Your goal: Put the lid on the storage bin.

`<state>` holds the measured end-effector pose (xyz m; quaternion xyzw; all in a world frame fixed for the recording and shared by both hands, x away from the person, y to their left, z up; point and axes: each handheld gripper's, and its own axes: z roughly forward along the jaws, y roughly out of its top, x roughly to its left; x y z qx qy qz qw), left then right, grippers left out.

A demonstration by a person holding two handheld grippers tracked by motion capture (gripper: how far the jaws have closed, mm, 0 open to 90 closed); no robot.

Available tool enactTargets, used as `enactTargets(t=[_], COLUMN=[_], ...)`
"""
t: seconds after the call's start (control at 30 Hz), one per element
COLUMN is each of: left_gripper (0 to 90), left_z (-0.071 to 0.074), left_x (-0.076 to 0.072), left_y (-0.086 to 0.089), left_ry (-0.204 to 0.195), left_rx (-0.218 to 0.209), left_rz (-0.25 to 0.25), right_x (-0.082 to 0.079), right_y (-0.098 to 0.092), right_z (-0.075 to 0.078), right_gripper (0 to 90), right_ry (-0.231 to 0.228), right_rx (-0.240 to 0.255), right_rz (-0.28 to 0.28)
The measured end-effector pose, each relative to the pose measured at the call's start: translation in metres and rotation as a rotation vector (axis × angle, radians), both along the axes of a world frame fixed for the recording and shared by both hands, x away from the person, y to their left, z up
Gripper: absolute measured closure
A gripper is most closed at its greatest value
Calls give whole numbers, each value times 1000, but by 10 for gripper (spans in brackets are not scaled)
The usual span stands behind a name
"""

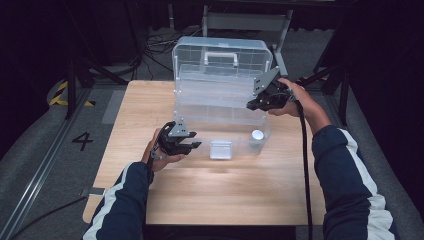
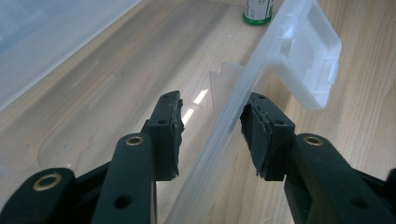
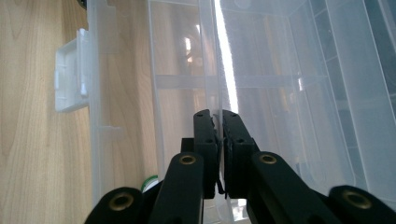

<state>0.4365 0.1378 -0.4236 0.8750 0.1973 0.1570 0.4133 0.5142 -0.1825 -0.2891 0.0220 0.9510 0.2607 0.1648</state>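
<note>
A clear plastic organiser box stands on the wooden table with its lid upright. My left gripper is open astride the box's front wall; the wall runs close along one pad, the other pad stands apart. The white latch hangs on that wall. My right gripper is shut on a thin clear edge of the raised inner tray. A small white-capped bottle stands inside the box.
Bare wood lies in front of the box and to its left. The right gripper's black cable runs down across the table's right side. A metal frame and floor cables sit behind the table.
</note>
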Motion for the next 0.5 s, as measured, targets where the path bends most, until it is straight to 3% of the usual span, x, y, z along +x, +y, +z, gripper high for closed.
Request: enactTargets(t=[0.5], left_gripper=[581], left_z=[0], left_x=[0], left_y=[0], left_ry=[-6], left_rx=[10], left_rz=[-1], right_x=[-3], right_y=[-1], right_z=[-2], right_gripper=[867], right_ry=[1], right_rx=[3], right_rz=[11])
